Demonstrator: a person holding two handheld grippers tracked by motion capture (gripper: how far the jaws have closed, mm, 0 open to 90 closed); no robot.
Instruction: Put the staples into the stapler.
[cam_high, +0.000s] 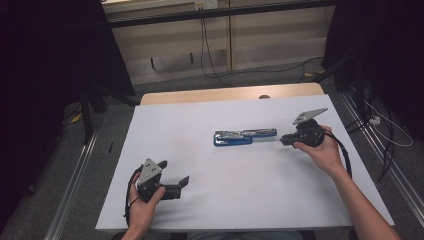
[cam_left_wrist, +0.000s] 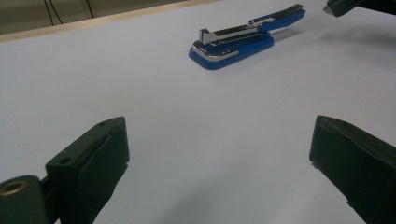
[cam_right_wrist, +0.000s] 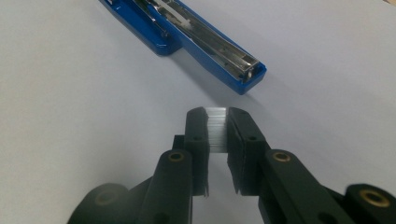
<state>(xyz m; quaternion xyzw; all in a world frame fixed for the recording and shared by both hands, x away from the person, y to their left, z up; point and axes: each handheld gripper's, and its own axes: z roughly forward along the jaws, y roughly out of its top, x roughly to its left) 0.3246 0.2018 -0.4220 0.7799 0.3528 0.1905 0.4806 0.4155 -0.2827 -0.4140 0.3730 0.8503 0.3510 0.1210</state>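
Note:
A blue stapler (cam_high: 245, 136) (cam_left_wrist: 243, 39) (cam_right_wrist: 205, 44) lies swung open at the middle of the white table (cam_high: 210, 200), its metal staple channel facing up. My right gripper (cam_high: 283, 140) (cam_right_wrist: 216, 114) sits just right of the stapler's end, shut on a silvery strip of staples (cam_right_wrist: 216, 130) pinched between its pads. The strip points at the channel's open end and stays a short gap from it. My left gripper (cam_high: 175, 171) (cam_left_wrist: 219, 154) rests near the front left of the table, open, with bare table between its jaws.
The tabletop's wooden far edge (cam_high: 230, 93) has a small dark round thing (cam_high: 264, 96) on it. Cables (cam_high: 210, 55) run over the floor behind the table, and dark stands flank both sides. Bare white surface separates the two grippers.

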